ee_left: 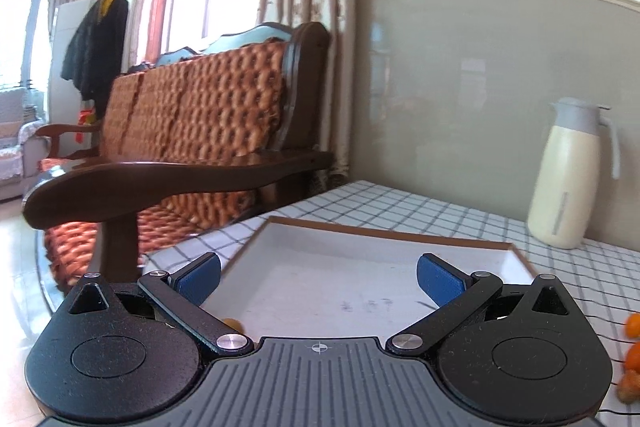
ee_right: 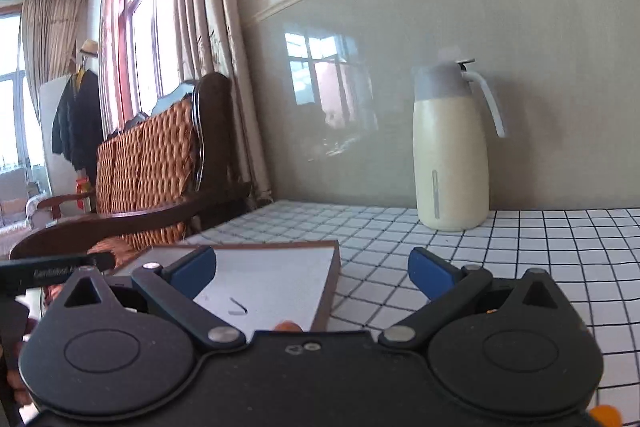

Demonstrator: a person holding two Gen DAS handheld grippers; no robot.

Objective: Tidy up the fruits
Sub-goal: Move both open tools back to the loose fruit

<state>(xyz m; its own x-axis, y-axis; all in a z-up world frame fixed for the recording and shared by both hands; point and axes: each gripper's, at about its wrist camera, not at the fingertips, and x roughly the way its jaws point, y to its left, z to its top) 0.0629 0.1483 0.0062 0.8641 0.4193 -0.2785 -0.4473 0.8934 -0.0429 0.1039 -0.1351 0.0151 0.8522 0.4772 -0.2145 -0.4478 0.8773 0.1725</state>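
Both black two-finger tools filled the foreground, and both were spread wide with nothing between the blue pads. Left gripper (ee_left: 318, 277) hung over the shallow white tray with the brown wooden rim (ee_left: 400, 233), which looked like the collecting spot, since it sat square on the black-and-white checked tablecloth (ee_left: 580, 267) with its floor almost bare. One small orange fruit (ee_left: 234, 325) peeked out at the tray's near edge, half hidden behind the tool's body, so it seemed a first piece was already home. Off to the right edge, loose orange fruits (ee_left: 632, 347) waited on the cloth, outside the tray, likely the next pickings. Right gripper (ee_right: 312, 273) straddled the tray's right rim, jaws released, seemingly ready to fetch; another bit of orange (ee_right: 286, 326) showed just below it, and more at the lower corner (ee_right: 606, 415). Well back by the grey wall stood the cream-coloured thermos jug with grey lid (ee_right: 450, 155), clear of the working area.
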